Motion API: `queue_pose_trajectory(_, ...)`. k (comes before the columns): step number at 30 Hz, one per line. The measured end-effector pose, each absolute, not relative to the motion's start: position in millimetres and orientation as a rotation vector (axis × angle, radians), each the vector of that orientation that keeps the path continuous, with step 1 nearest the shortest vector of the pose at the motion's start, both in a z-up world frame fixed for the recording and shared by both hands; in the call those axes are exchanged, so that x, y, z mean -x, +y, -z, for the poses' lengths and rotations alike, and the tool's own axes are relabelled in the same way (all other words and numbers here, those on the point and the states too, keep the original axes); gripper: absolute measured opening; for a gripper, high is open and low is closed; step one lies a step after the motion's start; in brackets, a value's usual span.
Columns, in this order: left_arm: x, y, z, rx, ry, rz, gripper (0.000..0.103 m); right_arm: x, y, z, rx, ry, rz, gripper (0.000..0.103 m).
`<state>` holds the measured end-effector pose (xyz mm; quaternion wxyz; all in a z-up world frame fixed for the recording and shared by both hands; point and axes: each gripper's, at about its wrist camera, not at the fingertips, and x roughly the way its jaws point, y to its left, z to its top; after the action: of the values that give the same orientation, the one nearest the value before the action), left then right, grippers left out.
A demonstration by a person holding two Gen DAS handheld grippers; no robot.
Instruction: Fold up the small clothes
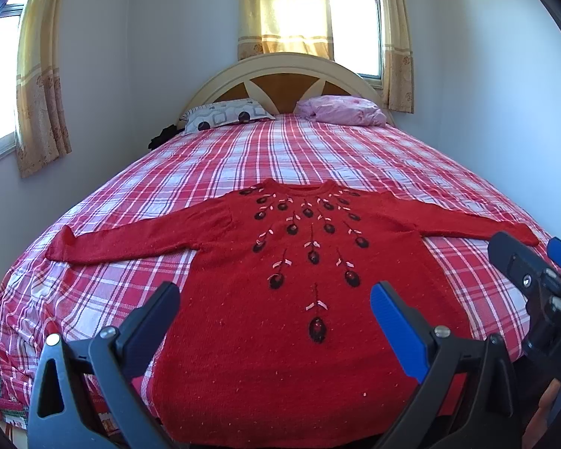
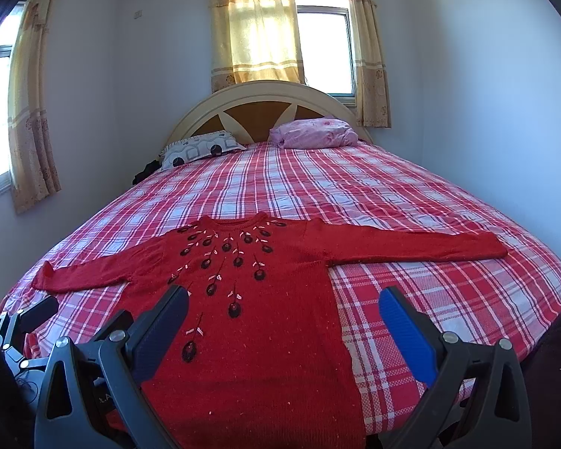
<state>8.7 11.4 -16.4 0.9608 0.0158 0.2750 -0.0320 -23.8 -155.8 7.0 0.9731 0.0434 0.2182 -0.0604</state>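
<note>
Ahead of the wide-open, empty left gripper (image 1: pixel 275 310) and right gripper (image 2: pixel 284 312), the red sweater (image 1: pixel 280 299) lies flat, entirely unfolded.

Sweater (image 1: pixel 265 299): red knit, dark berry-and-pale-leaf embroidery fanning from neckline. Bedsheet (image 1: pixel 318 157): red, white, lilac plaid. Pillows: one (image 1: pixel 224 114) white with dark circles, one (image 1: pixel 340 110) pink. Curtains (image 1: pixel 284 11): yellow-beige, patterned bands. Headboard (image 1: pixel 280 71): cream and brown.

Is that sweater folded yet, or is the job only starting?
Only starting. Done: the sweater lies spread flat on the bed, both sleeves out. In hand: nothing; the left gripper and right gripper are open above its hem. Left: every fold.
</note>
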Motion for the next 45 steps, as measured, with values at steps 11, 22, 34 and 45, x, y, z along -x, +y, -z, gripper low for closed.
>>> queue_pose_trajectory(11, -34, 16, 38, -0.024, 0.597, 0.088, 0.103, 5, -179, 15, -0.139, 0.447, 0.157, 0.102)
queue_pose_trajectory(22, -99, 29, 53, 0.011, 0.670, 0.091, 0.089, -57, -375, 29, -0.312, 0.495, 0.488, 0.096)
queue_pose_trajectory(34, -164, 35, 50, 0.056, 0.725, 0.033, 0.079, -104, -573, 88, -0.411, 0.775, 0.878, 0.079)
queue_pose_trajectory(45, -170, 48, 71, 0.068, 0.790, -0.002, 0.085, -124, -580, 107, -0.370, 0.797, 0.777, 0.013)
